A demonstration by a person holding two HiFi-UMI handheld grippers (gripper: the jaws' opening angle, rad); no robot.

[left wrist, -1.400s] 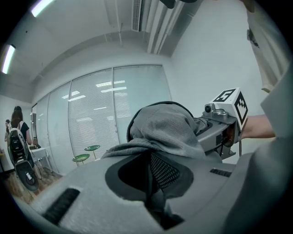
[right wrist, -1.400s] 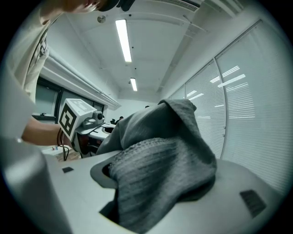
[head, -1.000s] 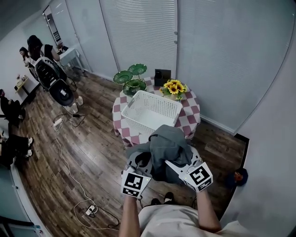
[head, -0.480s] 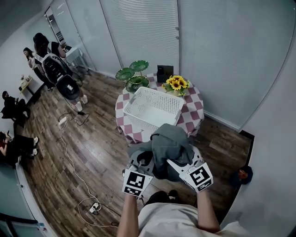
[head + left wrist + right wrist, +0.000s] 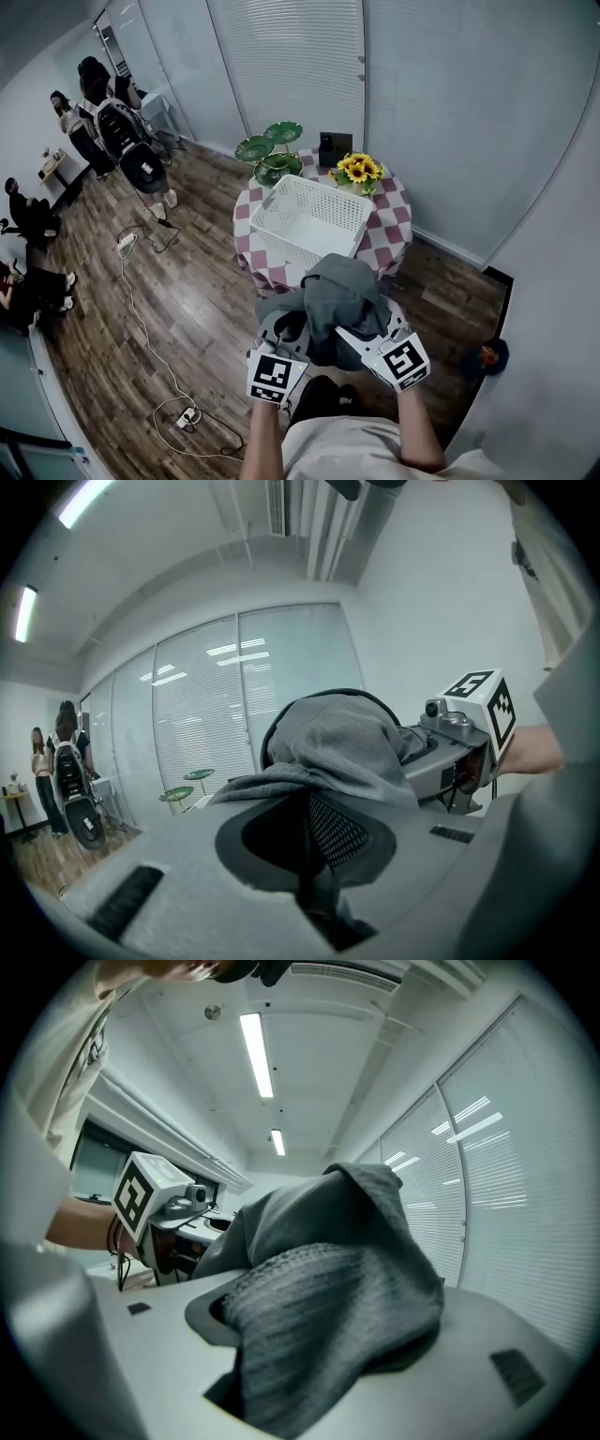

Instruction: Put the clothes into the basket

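Hardly moved, the grey garment [image 5: 342,292] stays pinched between fingers of left gripper [image 5: 284,328] and right gripper [image 5: 360,330], outside the empty basket [image 5: 268,204].

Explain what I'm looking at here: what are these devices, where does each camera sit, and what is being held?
There is no robot. A person holds a two-jaw tool in each hand. The head view looks down from a camera on their head. The two gripper views ride on the tools and look along the jaws. The left gripper and right gripper are both closed on one grey garment, held up in front of the person. Ahead stands a round table with a checked cloth, carrying an empty white basket, sunflowers and green dishes. The garment is not yet in the basket.
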